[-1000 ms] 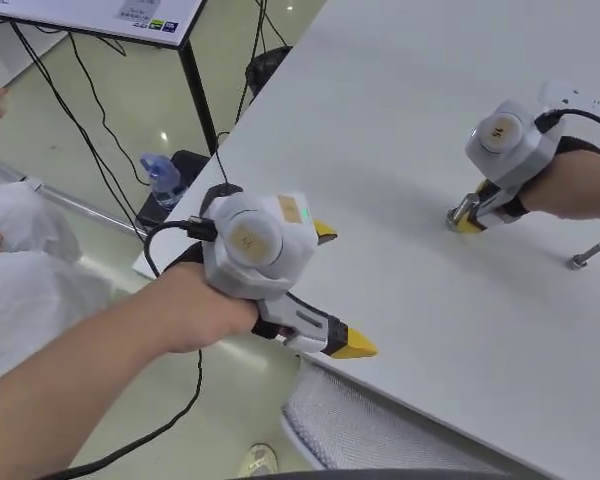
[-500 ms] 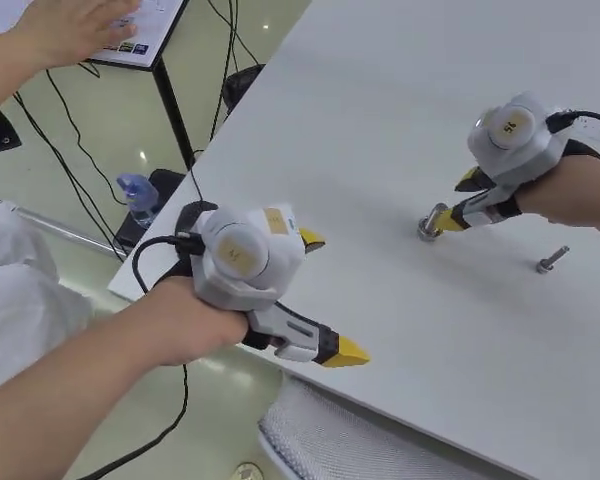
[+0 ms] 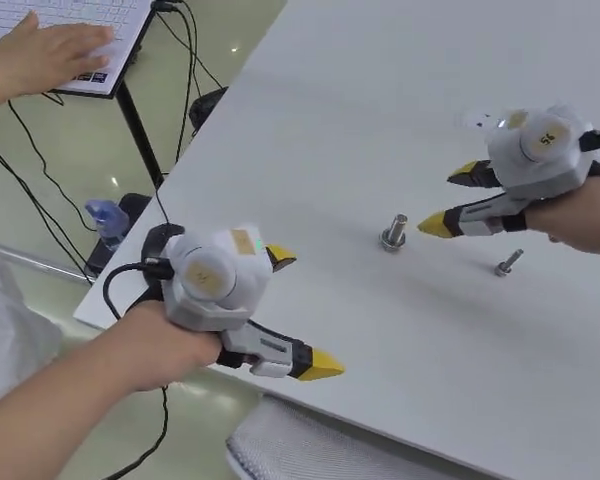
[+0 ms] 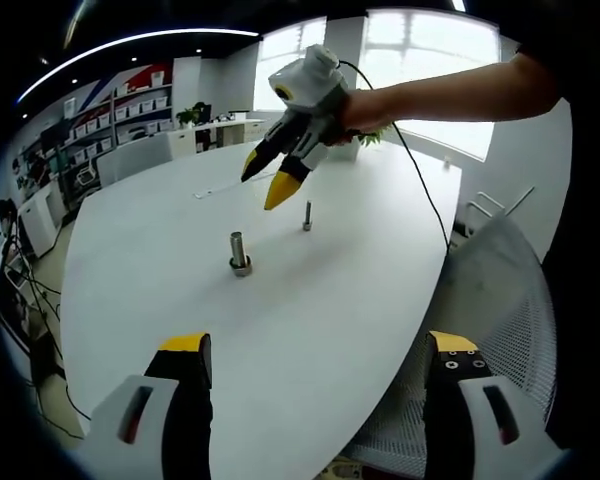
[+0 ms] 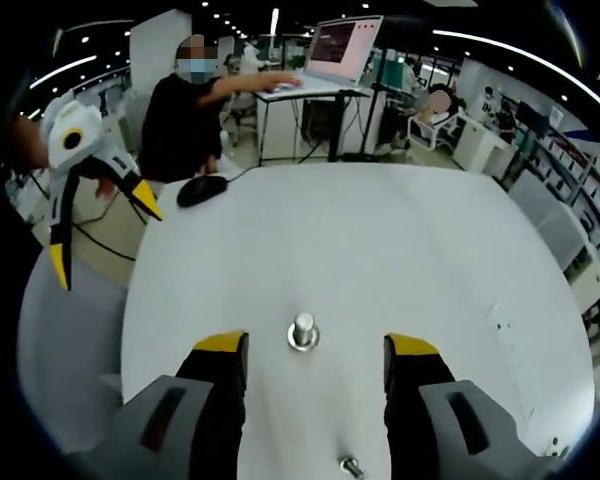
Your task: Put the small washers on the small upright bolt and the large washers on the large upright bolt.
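A large upright bolt (image 3: 394, 232) stands on the white table (image 3: 360, 120), dead ahead of the right gripper (image 3: 440, 200), fingers wide and empty (the nearer gripper). The small bolt (image 3: 507, 263) stands near it. The left gripper (image 3: 307, 312), fingers also wide, hovers well apart.

left gripper (image 3: 302, 311), right gripper (image 3: 446, 200) spread, seemingly empty

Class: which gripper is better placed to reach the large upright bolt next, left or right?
Right. The right gripper, open, hovers close beside the large bolt, which appears between its jaws in its own view. The left gripper hangs at the edge of the table, farther off.
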The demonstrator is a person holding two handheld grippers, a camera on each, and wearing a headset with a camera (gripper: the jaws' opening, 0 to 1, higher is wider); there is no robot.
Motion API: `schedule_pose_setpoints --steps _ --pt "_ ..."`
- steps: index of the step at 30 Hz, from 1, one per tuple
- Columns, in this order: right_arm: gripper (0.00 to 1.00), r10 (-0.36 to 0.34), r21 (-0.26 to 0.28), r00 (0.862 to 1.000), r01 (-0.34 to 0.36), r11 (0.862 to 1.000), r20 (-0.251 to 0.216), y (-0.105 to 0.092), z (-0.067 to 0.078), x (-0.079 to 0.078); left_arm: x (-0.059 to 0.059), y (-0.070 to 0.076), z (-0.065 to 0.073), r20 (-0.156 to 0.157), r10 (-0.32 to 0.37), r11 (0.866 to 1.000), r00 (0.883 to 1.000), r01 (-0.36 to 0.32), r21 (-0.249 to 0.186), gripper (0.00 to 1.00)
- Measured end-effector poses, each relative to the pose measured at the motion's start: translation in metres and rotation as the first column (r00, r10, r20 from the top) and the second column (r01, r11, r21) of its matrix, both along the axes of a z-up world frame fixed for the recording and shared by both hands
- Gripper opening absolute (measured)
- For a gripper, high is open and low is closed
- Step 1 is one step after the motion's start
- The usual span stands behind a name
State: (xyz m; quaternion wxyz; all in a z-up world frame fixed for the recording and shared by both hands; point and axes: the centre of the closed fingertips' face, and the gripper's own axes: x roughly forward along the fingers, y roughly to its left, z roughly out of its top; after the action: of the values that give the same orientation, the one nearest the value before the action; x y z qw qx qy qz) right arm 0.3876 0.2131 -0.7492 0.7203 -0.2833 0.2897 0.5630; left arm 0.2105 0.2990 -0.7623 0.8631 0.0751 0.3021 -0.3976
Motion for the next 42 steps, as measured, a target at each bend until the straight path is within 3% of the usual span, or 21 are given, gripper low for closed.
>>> schedule_pose_setpoints --steps 2,6,8,14,20,22,23,25,26,27,34,38,42 --pt "0.58 -0.033 0.060 0.999 0.033 0.998 0.001 -0.004 0.010 -0.002 0.002 0.000 0.000 0.007 0.012 1.000 1.000 -0.012 -0.003 0.88" --pt "0.61 -0.065 0.103 0.998 0.063 0.993 0.016 -0.020 0.016 -0.004 0.004 -0.002 0.003 0.011 0.028 0.999 1.000 -0.028 -0.020 0.88" --pt "0.62 -0.084 0.112 0.996 0.080 0.990 0.026 -0.032 0.014 0.004 0.004 -0.004 0.005 0.017 0.032 0.999 0.999 -0.032 -0.018 0.88" --pt "0.66 -0.158 0.191 0.987 0.149 0.970 0.034 -0.054 0.037 -0.014 0.003 -0.008 0.008 0.018 0.039 0.999 0.999 -0.038 -0.024 0.88" --pt "0.70 -0.245 0.252 0.970 0.235 0.939 0.006 -0.082 0.046 -0.036 0.006 -0.006 0.011 0.014 0.063 0.998 0.998 -0.062 -0.033 0.87" --pt "0.71 -0.293 0.310 0.955 0.291 0.905 -0.042 -0.088 0.050 -0.044 0.007 -0.005 0.012 0.017 0.067 0.997 0.998 -0.067 -0.030 0.85" --pt "0.72 -0.305 0.317 0.951 0.302 0.899 -0.042 -0.093 0.051 -0.047 0.008 -0.005 0.014 0.015 0.071 0.997 0.997 -0.071 -0.037 0.85" --pt "0.74 -0.314 0.303 0.949 0.306 0.903 -0.022 -0.101 0.048 -0.052 0.009 -0.005 0.016 0.019 0.079 0.996 0.997 -0.078 -0.043 0.86" --pt "0.74 -0.332 0.309 0.943 0.324 0.894 -0.027 -0.105 0.048 -0.054 0.010 -0.006 0.018 0.021 0.083 0.995 0.996 -0.082 -0.048 0.86" --pt "0.75 -0.359 0.336 0.931 0.357 0.872 -0.058 -0.109 0.050 -0.057 0.011 -0.007 0.019 0.020 0.091 0.994 0.996 -0.089 -0.059 0.86" --pt "0.79 -0.412 0.358 0.909 0.407 0.841 -0.066 -0.137 0.048 -0.071 0.015 -0.010 0.025 0.029 0.107 0.991 0.994 -0.105 -0.083 0.87" --pt "0.83 -0.435 0.387 0.897 0.429 0.816 -0.076 -0.147 0.046 -0.085 0.017 -0.011 0.028 0.031 0.121 0.988 0.992 -0.117 -0.102 0.87" --pt "0.89 -0.429 0.376 0.899 0.427 0.822 -0.081 -0.150 0.036 -0.101 0.017 -0.011 0.030 0.031 0.135 0.985 0.990 -0.130 -0.112 0.87"
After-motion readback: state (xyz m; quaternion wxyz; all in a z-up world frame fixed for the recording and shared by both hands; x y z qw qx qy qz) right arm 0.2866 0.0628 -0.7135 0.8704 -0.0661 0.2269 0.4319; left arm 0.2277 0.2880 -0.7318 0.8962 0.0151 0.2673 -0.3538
